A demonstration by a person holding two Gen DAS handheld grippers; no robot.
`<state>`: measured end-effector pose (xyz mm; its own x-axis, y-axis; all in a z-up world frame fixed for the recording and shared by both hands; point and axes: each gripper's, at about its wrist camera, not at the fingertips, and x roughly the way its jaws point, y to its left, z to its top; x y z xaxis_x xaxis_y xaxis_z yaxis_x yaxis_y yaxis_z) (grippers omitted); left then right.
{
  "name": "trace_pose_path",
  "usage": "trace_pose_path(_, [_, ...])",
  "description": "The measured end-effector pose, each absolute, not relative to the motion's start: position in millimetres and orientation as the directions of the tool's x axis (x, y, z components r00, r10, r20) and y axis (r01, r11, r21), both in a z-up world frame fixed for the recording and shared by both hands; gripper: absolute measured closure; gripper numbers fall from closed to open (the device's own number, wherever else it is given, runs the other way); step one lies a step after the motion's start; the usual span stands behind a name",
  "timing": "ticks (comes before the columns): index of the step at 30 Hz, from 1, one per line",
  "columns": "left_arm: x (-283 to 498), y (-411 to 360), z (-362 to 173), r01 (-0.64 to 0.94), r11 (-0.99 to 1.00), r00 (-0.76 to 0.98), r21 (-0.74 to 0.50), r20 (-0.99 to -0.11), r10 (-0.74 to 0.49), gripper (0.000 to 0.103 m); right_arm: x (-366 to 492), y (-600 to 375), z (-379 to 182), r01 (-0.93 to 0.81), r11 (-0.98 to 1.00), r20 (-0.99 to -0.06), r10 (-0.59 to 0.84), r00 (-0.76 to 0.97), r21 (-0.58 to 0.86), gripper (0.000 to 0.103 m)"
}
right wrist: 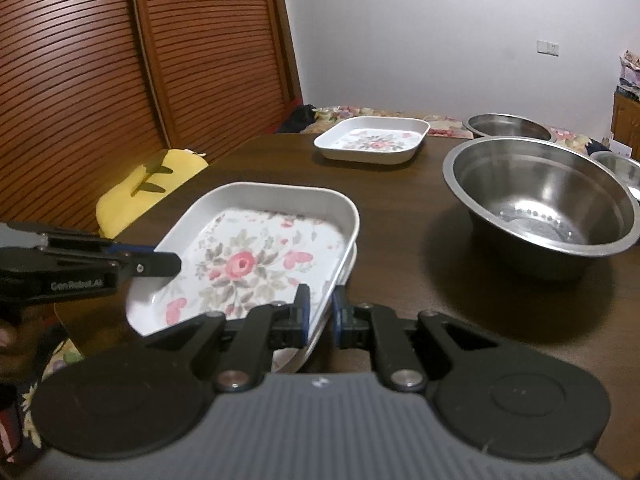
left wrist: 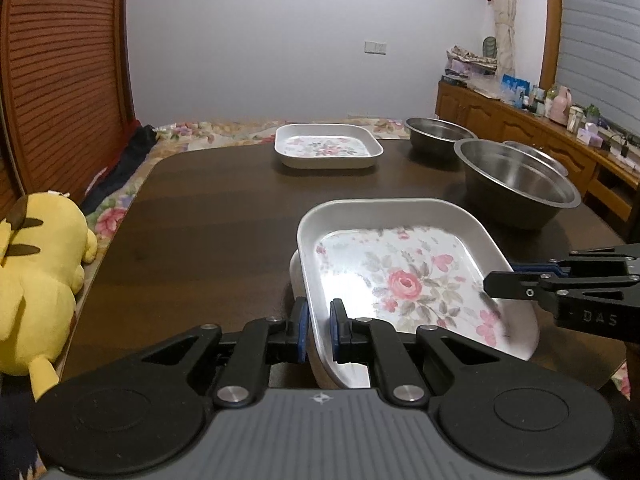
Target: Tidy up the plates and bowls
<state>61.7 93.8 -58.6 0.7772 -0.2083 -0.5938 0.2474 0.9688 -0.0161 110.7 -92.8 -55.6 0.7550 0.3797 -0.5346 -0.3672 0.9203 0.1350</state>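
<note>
Left gripper [left wrist: 319, 330] fingers clamped on the near left rim of the floral plate [left wrist: 404, 276]. Right gripper [right wrist: 320, 312] fingers clamped on the same plate's right rim. Plate held tilted over a second white plate [right wrist: 298, 354] underneath; whether the two touch, cannot tell. Both sit at the near edge of the dark worktop [left wrist: 208, 208]. Right of them, a large steel bowl [right wrist: 540, 204] stands upright. Farther back, another floral plate [left wrist: 328, 146] lies flat near the far edge, with a second steel bowl [left wrist: 438, 132] to its right. A yellow plush toy [left wrist: 40, 272] lies beside the worktop's left edge.
</note>
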Motion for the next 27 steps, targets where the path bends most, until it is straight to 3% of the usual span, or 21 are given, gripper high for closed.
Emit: trace_pose_path(27, [68.0,107.4,-63.4,0.229,0.97,0.761,-0.075,-0.608,-0.227,0.089,106.9,-94.5,-61.0,-0.363,0.917,-0.518,0.393,0.76,0.164,0.085])
